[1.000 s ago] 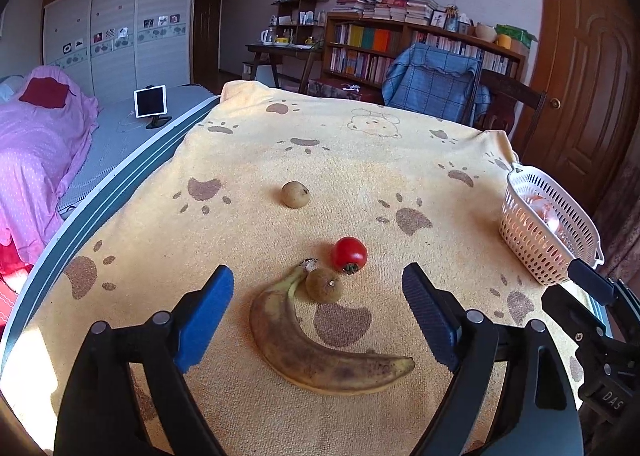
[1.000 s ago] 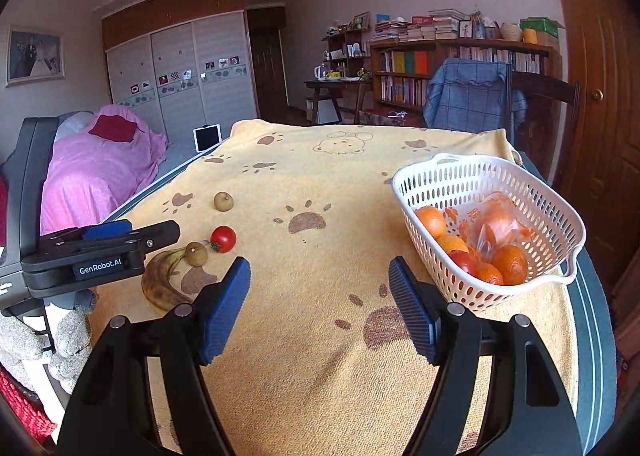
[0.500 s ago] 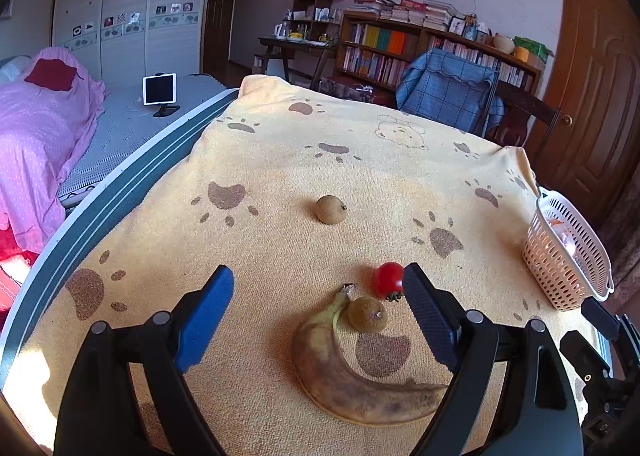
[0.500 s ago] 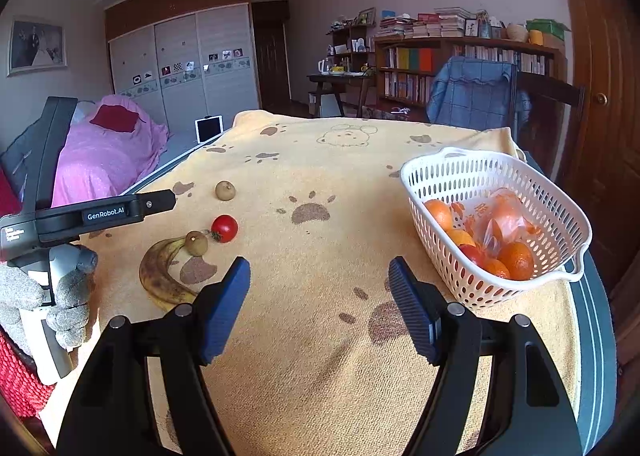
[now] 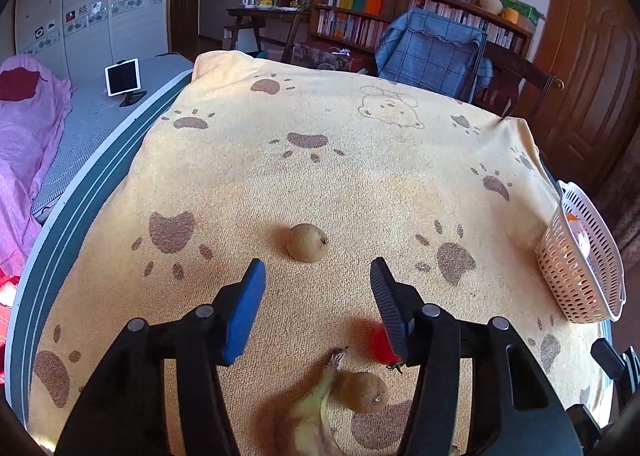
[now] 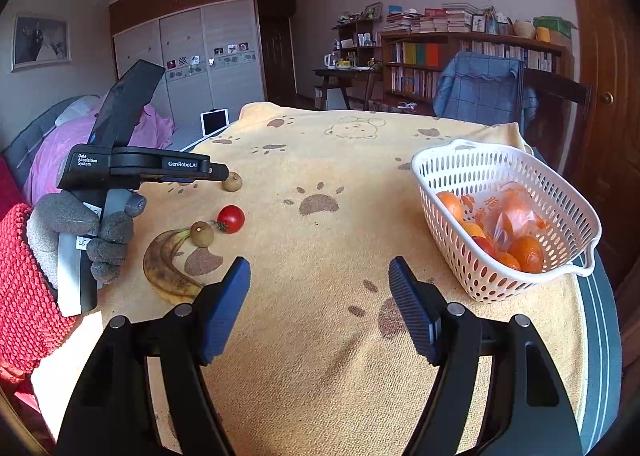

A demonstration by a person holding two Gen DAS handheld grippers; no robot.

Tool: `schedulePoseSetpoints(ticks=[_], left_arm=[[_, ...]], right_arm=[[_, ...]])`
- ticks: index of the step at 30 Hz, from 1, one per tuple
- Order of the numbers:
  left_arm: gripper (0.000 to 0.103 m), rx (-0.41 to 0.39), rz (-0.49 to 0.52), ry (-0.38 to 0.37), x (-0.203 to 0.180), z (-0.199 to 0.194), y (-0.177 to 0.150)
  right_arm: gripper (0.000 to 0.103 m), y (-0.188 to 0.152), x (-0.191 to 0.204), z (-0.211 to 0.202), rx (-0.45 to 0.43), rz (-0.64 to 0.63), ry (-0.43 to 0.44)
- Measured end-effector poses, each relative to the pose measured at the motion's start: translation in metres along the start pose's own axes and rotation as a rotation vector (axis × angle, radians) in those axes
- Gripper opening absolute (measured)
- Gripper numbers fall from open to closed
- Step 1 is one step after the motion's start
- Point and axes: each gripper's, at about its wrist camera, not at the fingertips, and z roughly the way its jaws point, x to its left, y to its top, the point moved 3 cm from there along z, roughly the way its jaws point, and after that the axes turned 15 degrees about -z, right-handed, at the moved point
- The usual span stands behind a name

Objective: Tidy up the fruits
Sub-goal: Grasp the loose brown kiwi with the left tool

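— What is shown to have changed on the counter (image 5: 400, 184)?

— The left gripper (image 5: 316, 286) has been carried forward over the last second. The banana (image 5: 316, 420), the near brown fruit (image 5: 362, 392) and the tomato (image 5: 378, 342), framed ahead of it before, are now passed beneath its spread jaws, and the far brown fruit (image 5: 307, 243) is lined up just beyond the tips. Nothing is held.

— And the right gripper (image 6: 320, 306)?

— It is kept spread and empty, low over bare cloth, with the basket (image 6: 576, 216) of oranges at its right.

— What is meant for the task?

— The far fruit is judged the likely next pick; four pieces are not yet gathered into the basket.
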Motion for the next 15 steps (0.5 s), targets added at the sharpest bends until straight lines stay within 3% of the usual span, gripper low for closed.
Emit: schedulePoseSetpoints(ticks=[2, 12, 15], left_arm=[[0.046, 0.027, 0.008, 0.013, 0.0, 0.01, 0.003], [0.039, 0.077, 0.044, 0.015, -0.004, 0.038, 0.015], [0.029, 0.081, 0.023, 0.017, 0.003, 0.044, 0.02]], right_arm=[[0.073, 0.0, 0.0, 0.001, 0.003, 0.002, 0.001], [0.073, -0.003, 0.003, 0.007, 0.026, -0.006, 0.004], [0.073, -0.005, 0.002, 0.012, 0.043, 0.003, 0.006]])
